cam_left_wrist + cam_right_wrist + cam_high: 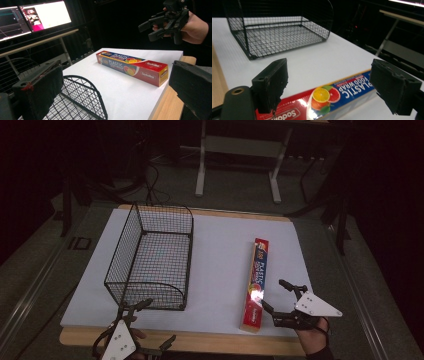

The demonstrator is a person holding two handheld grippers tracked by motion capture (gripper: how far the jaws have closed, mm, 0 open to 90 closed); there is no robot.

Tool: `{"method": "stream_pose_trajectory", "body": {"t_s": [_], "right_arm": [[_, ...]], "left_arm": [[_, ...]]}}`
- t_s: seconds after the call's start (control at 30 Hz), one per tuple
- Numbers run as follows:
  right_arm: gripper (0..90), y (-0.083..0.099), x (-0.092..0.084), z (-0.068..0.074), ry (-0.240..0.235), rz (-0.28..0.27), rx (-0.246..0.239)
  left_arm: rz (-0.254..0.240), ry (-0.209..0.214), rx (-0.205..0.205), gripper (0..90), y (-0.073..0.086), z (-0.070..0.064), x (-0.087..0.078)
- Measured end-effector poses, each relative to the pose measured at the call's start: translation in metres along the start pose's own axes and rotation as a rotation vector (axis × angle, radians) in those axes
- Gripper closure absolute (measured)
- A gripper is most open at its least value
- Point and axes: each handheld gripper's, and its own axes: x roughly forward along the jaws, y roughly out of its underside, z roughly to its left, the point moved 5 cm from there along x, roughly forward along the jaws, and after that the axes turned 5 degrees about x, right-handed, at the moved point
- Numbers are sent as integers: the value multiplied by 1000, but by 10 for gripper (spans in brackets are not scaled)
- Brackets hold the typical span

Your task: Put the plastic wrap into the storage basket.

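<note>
Long red cardboard box of plastic wrap [255, 282] is lying on the white board, right of the black wire basket [152, 257]. Right gripper [280, 301] is hovering beside it, jaws spread. It should be closing squarely across the narrow sides. Left gripper [134, 309] is waiting, spread too

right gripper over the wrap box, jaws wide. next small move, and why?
Probably lower the right gripper so its open jaws straddle the plastic wrap box, then close. The box lies flat just below, ungripped, and the wire basket stands empty.
</note>
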Motion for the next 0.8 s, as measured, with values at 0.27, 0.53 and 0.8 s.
{"method": "stream_pose_trajectory", "body": {"t_s": [0.27,0.53,0.8], "right_arm": [[149,-3,0,3,-8,16,-13],[138,-11,5,11,-24,34,-36],[114,-20,14,14,17,62,-23]], "left_arm": [[1,9,-2,1,0,-1,1],[2,11,6,1,-2,-3,2],[1,21,5,1,-4,-6,3]]}}
